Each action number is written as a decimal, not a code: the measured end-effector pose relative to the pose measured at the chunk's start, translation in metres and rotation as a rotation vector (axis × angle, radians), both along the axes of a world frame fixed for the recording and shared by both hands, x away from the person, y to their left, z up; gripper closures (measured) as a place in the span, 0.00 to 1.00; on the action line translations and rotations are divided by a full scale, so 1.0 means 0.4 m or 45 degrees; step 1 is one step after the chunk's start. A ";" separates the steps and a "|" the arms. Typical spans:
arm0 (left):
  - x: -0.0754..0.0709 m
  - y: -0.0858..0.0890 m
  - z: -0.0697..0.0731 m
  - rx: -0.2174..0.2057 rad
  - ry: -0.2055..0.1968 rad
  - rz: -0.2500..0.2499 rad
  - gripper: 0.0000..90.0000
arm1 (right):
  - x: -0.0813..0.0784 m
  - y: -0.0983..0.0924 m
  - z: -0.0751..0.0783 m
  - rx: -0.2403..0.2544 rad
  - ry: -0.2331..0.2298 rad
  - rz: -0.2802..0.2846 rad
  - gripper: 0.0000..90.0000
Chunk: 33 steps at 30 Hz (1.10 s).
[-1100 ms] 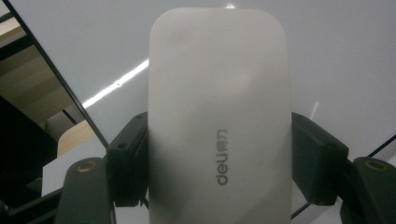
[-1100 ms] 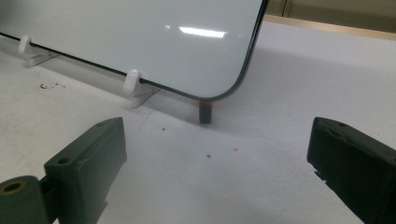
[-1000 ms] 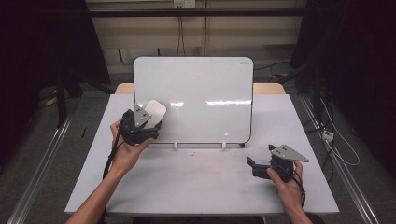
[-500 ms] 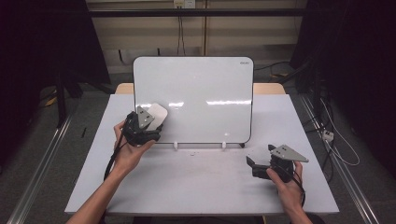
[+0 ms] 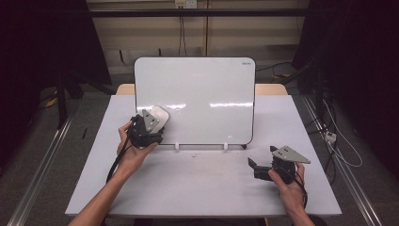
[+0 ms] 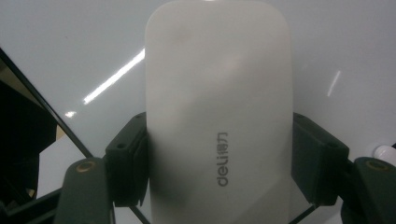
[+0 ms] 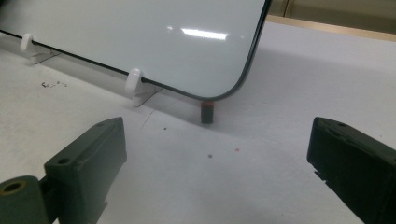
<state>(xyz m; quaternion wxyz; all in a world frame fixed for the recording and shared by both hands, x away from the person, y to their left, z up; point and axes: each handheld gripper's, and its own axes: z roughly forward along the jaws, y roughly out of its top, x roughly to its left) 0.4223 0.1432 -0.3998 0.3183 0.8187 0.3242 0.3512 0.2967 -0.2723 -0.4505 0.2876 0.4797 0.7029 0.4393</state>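
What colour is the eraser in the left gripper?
Off-white eraser with grey lettering, clearest in the left gripper view.

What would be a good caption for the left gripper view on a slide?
Left gripper shut on a white eraser marked "deli", held against the whiteboard.

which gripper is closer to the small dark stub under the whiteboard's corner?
Right. The right gripper rests open on the table just in front of the small dark stub; the left gripper holds the white eraser against the whiteboard near its opposite lower corner.
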 end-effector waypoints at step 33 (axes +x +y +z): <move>-0.024 0.050 0.051 -0.353 0.190 -0.098 0.05 | 0.002 0.004 0.000 0.002 0.007 0.006 0.05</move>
